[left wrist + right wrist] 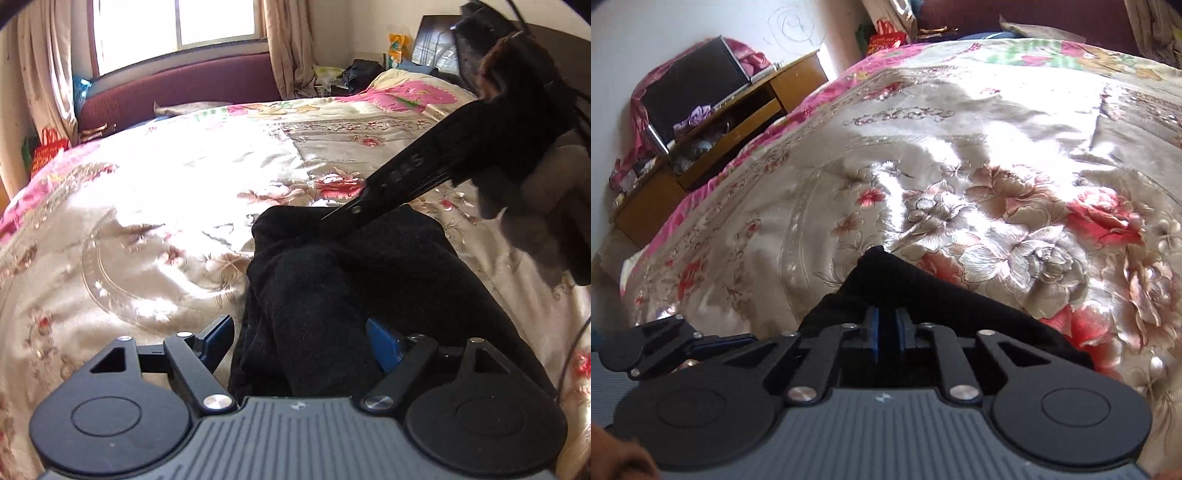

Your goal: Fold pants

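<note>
The black pants [343,280] lie bunched on the floral bedspread [155,206]. In the left wrist view my left gripper [301,341] is open, its blue pads [221,339] standing on either side of a thick fold of the pants. The right gripper [347,214] comes in from the upper right and pinches the far edge of the pants. In the right wrist view my right gripper [888,332] is shut on black pants cloth [882,280], whose corner sticks out ahead of the pads. The left gripper [665,350] shows at the lower left.
The bed [997,155] fills both views. A dark red headboard [177,88] and a window [177,26] stand beyond it. A wooden bedside cabinet [713,129] with a dark box [690,85] stands off the bed's edge. Clutter [354,74] lies at the far corner.
</note>
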Demonstrator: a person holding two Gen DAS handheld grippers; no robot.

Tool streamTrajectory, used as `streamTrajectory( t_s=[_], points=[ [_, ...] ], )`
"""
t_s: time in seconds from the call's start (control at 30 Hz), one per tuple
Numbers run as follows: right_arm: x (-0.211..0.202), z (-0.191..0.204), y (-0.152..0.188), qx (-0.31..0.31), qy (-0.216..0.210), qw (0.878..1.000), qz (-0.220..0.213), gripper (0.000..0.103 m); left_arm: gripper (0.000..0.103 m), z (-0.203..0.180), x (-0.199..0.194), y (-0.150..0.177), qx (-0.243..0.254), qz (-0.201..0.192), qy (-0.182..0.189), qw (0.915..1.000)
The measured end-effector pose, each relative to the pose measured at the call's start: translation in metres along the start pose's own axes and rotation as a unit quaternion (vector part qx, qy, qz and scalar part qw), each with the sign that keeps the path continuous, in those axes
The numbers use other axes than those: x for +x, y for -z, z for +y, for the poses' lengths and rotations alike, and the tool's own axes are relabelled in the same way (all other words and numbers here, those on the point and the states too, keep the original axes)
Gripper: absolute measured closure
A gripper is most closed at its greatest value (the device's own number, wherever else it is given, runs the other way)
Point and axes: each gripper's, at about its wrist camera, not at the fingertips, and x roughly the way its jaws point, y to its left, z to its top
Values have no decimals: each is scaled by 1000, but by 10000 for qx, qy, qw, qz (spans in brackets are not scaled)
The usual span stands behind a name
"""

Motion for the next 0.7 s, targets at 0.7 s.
streamTrajectory(
  t_s=[0.7],
  points=[
    [-36,123,140,-1589,835,9797,-892,50,29,-16,35,-36,715,839,339,9933]
  ],
)
